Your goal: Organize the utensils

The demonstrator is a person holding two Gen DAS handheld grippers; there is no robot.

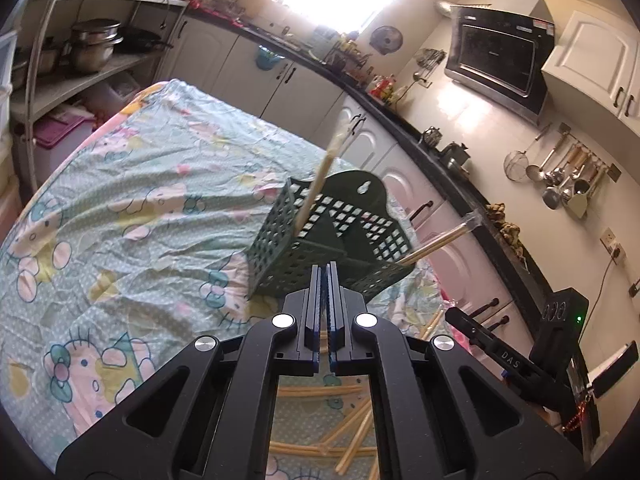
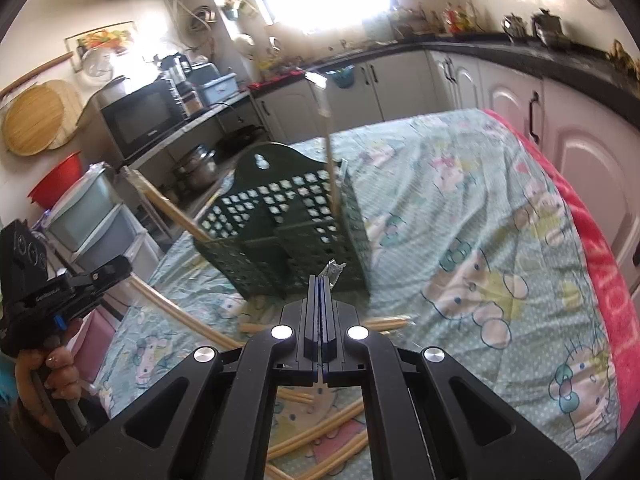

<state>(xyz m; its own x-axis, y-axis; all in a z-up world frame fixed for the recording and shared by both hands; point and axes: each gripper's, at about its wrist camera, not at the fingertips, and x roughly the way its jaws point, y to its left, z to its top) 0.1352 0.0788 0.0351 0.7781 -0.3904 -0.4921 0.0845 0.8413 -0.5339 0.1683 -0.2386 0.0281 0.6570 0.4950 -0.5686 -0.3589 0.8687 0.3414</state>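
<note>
Dark green perforated plastic utensil basket [image 1: 332, 240] stands near the table's counter-side edge, 2 wrapped wooden chopsticks [image 1: 320, 178] leaning inside. Left gripper [image 1: 325, 276] and right gripper [image 2: 320, 286] pinched closed, empty. Loose chopsticks [image 2: 316, 436] lie unsorted at near edge.

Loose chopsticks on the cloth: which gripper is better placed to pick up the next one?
Marginally the right gripper, though both are shut and empty. Loose chopsticks lie just past its fingertips, ahead of the green holder. Those near the left gripper lie back under its body.
</note>
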